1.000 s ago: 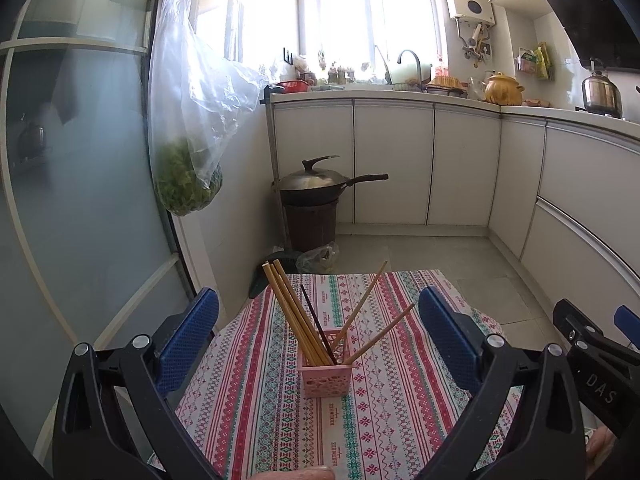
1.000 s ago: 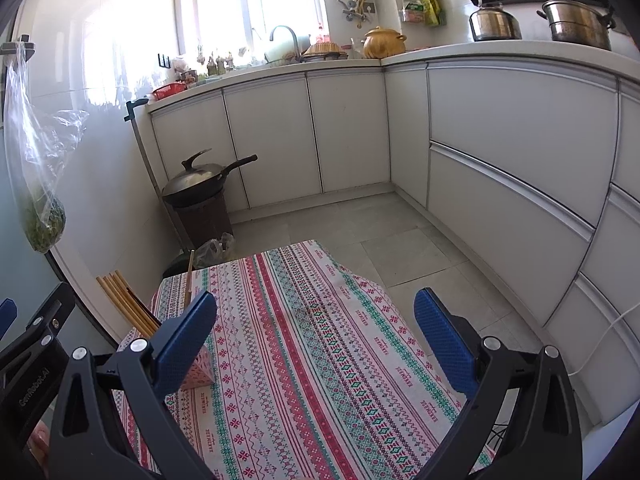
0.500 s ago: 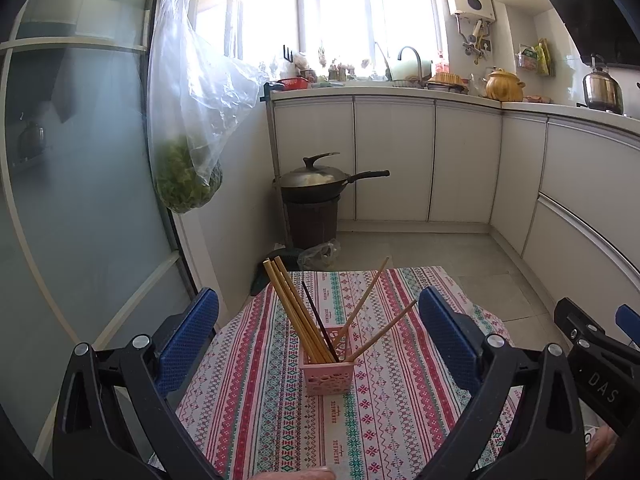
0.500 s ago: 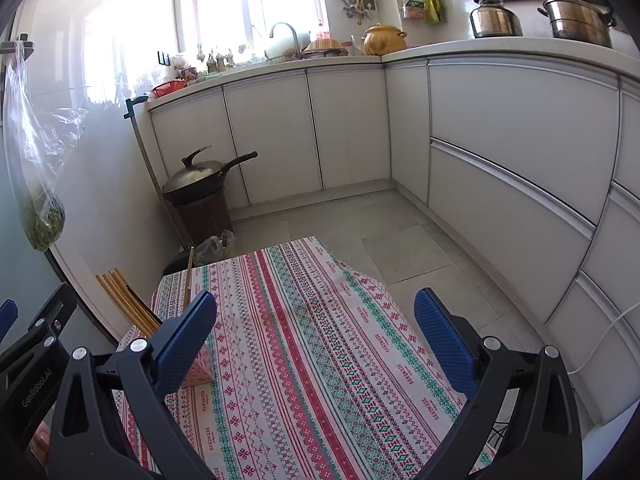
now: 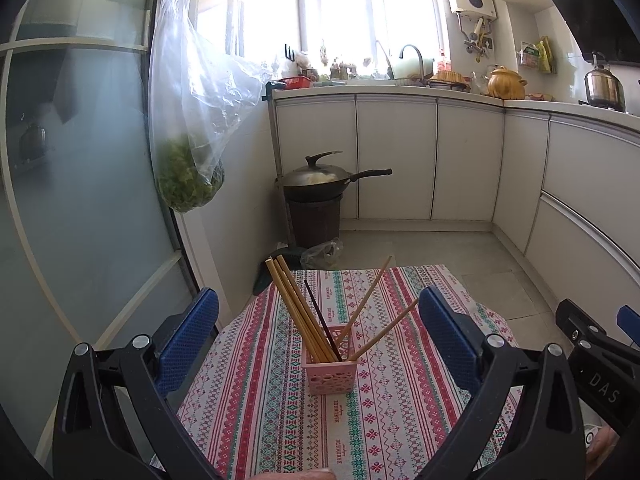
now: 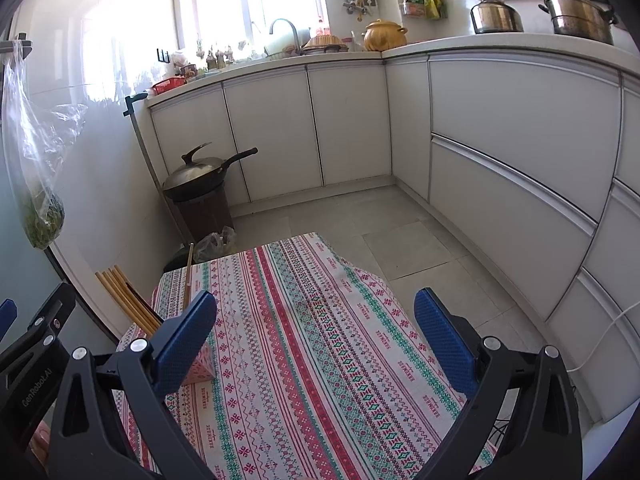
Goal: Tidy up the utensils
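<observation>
Your left gripper (image 5: 318, 332) is spread wide, blue pads (image 5: 188, 340) far apart, nothing held. Between them, centre-low in the left wrist view, the pink holder (image 5: 329, 374) stands upright on the striped tablecloth (image 5: 256, 400). The chopsticks (image 5: 298, 310) are in it: a bundle of light wooden ones leans toward the upper left, one dark stick just beside them, and two more wooden ones tilt toward the upper right. No pad touches the holder or the sticks.

Your right gripper (image 6: 316, 328) is also wide open and empty, hanging over bare cloth in the lower centre of the right wrist view. There the holder (image 6: 200, 368) sits at lower left, mostly hidden behind the left pad (image 6: 186, 340), with stick ends poking out above it.

Background, left wrist view: a wok (image 5: 320, 180) on a dark bin at frame centre, a plastic bag of greens (image 5: 192, 128) hanging at upper left, white cabinets (image 5: 432, 160) along the back and right. A kettle (image 6: 496, 12) and a steel pot (image 6: 580, 16) sit on the counter at upper right of the right wrist view.
</observation>
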Demonstrator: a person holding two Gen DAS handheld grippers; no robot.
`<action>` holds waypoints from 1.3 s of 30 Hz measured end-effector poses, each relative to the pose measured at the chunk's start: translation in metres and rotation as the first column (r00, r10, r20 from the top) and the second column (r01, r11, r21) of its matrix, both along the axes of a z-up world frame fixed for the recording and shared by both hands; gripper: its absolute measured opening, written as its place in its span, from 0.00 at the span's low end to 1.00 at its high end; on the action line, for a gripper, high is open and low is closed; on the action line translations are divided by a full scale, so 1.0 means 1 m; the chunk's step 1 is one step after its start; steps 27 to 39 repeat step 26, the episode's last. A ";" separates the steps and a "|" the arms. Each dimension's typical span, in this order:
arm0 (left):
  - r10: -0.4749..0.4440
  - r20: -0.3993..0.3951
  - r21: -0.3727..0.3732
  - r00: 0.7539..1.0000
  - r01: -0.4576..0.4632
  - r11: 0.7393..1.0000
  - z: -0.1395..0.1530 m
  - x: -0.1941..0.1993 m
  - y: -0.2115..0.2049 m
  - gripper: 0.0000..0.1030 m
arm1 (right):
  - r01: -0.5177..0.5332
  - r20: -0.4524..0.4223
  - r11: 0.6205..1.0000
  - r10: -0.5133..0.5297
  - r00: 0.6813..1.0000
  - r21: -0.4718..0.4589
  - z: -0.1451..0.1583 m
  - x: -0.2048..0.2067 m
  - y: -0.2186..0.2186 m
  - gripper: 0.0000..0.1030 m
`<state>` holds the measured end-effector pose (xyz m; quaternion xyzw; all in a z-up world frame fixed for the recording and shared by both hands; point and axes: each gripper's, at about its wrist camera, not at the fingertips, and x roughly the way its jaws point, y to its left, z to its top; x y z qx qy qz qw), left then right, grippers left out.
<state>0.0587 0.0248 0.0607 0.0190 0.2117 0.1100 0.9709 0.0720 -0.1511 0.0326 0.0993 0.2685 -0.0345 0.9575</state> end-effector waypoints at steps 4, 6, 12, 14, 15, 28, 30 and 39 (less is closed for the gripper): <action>-0.001 0.003 0.010 1.000 0.001 1.000 0.000 -0.001 -0.001 0.93 | -0.004 -0.005 1.000 0.004 1.000 0.001 -0.001 0.001 0.001 0.94; -0.006 0.014 0.023 1.000 0.006 1.000 0.001 -0.002 -0.003 0.93 | -0.006 -0.012 1.000 0.006 1.000 0.004 -0.003 0.001 0.001 0.94; -0.018 0.035 0.040 0.999 0.016 0.999 0.000 -0.005 -0.007 0.89 | -0.009 -0.020 1.000 0.009 1.000 0.004 -0.004 0.003 0.002 0.94; -0.024 0.029 0.048 0.999 0.023 0.999 -0.001 -0.004 -0.008 0.88 | -0.007 -0.021 1.000 0.007 1.000 0.002 -0.004 0.003 0.002 0.94; -0.027 0.027 0.049 0.999 0.026 0.998 -0.001 -0.004 -0.008 0.88 | -0.007 -0.022 1.000 0.007 1.000 0.002 -0.005 0.004 0.002 0.94; -0.014 0.014 0.051 1.000 0.013 0.999 0.000 -0.004 -0.009 0.93 | 0.007 -0.011 1.000 -0.007 1.000 0.011 -0.004 0.003 -0.002 0.94; -0.014 0.014 0.051 1.000 0.013 0.999 0.000 -0.004 -0.009 0.93 | 0.007 -0.011 1.000 -0.007 1.000 0.011 -0.004 0.003 -0.002 0.94; -0.014 0.014 0.051 1.000 0.013 0.999 0.000 -0.004 -0.009 0.93 | 0.007 -0.011 1.000 -0.007 1.000 0.011 -0.004 0.003 -0.002 0.94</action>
